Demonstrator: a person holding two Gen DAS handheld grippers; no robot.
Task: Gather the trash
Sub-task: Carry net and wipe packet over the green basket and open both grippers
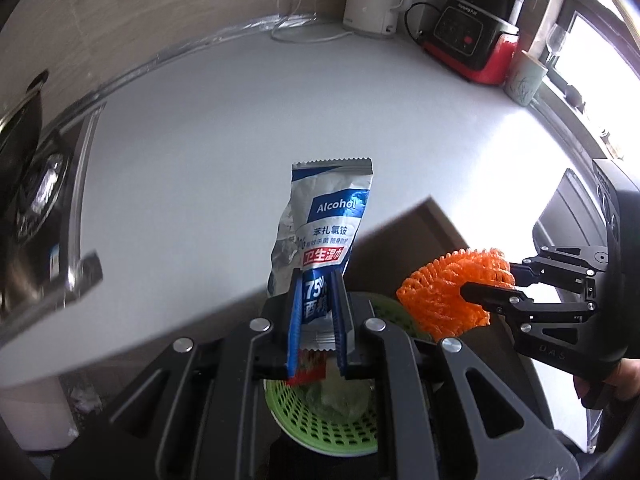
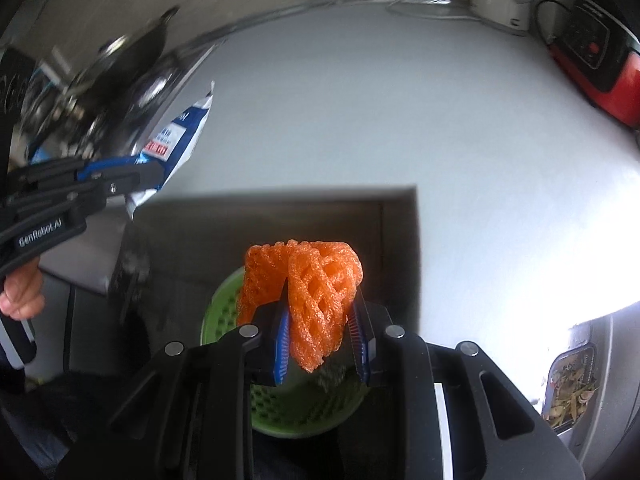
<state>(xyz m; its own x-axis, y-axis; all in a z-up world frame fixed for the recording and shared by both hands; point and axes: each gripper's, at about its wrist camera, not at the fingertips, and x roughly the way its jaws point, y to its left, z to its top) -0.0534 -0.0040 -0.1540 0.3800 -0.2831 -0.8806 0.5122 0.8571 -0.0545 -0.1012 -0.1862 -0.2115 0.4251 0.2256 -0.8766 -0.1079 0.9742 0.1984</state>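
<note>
Crinkled blue-and-silver alcohol wipe packet [image 1: 320, 236], clamped in your left gripper [image 1: 318, 320], and orange foam fruit net [image 2: 308, 292], clamped in your right gripper [image 2: 320, 344], hang above the green perforated bin [image 2: 224, 312]. Risk: light net may drift past the bin's rim on release.

My left claw [image 1: 316, 300] is clamped on the packet [image 1: 324, 232], my right claw [image 2: 320, 332] on the orange net [image 2: 308, 292], both raised side by side.
</note>
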